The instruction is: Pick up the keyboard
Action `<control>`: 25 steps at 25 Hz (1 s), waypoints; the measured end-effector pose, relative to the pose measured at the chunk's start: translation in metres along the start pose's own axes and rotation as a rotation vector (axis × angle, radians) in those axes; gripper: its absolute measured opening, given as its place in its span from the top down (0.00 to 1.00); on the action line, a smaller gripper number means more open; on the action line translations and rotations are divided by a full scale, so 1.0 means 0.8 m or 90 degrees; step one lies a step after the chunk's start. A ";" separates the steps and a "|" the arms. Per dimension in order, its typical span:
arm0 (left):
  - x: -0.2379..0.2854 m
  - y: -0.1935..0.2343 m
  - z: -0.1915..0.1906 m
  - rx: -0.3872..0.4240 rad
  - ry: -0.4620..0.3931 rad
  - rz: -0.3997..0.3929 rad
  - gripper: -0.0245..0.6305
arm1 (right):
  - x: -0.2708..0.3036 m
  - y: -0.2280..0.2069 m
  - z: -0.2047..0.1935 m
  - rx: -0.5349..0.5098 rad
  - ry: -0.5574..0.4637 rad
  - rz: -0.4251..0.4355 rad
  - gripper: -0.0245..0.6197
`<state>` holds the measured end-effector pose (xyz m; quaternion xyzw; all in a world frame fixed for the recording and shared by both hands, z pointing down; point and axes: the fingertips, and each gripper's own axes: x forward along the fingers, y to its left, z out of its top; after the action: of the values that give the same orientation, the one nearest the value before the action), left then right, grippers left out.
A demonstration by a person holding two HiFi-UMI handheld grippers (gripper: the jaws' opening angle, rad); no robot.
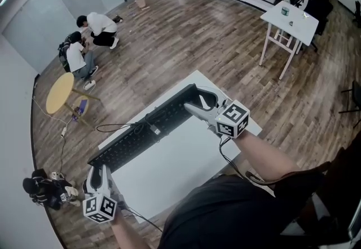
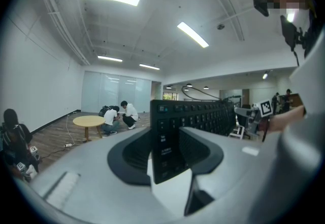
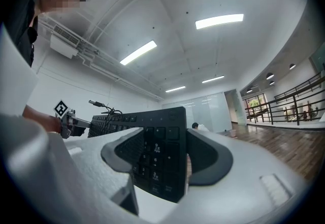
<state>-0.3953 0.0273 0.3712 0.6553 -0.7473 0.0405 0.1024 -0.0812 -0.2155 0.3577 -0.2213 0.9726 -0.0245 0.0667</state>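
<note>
1. My left gripper, at the white table's left corner, points roughly level and clamps one end of the keyboard.
2. My right gripper, forearm stretched over the table, clamps the other end.
3. The keyboard runs along the table's far edge.

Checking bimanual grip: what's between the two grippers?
The keyboard, spanning from left gripper to right gripper, each shut on one end; clearest in the head view.

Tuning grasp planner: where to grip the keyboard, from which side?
The two short ends, coming in lengthwise from each side. The keyboard is long, thin and flat; left gripper and right gripper each clamp an end across its thickness.
</note>
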 end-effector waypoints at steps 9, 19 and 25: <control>0.006 0.004 -0.009 0.001 0.002 -0.004 0.70 | 0.003 -0.002 -0.012 0.001 0.004 0.002 0.56; 0.004 0.002 -0.005 0.005 -0.004 -0.004 0.70 | 0.002 -0.002 -0.009 0.000 -0.004 0.004 0.56; 0.005 0.004 -0.004 0.001 0.004 -0.006 0.70 | 0.003 -0.002 -0.009 0.007 0.002 0.003 0.56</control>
<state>-0.3984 0.0243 0.3751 0.6586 -0.7440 0.0430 0.1044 -0.0838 -0.2176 0.3645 -0.2186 0.9731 -0.0299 0.0663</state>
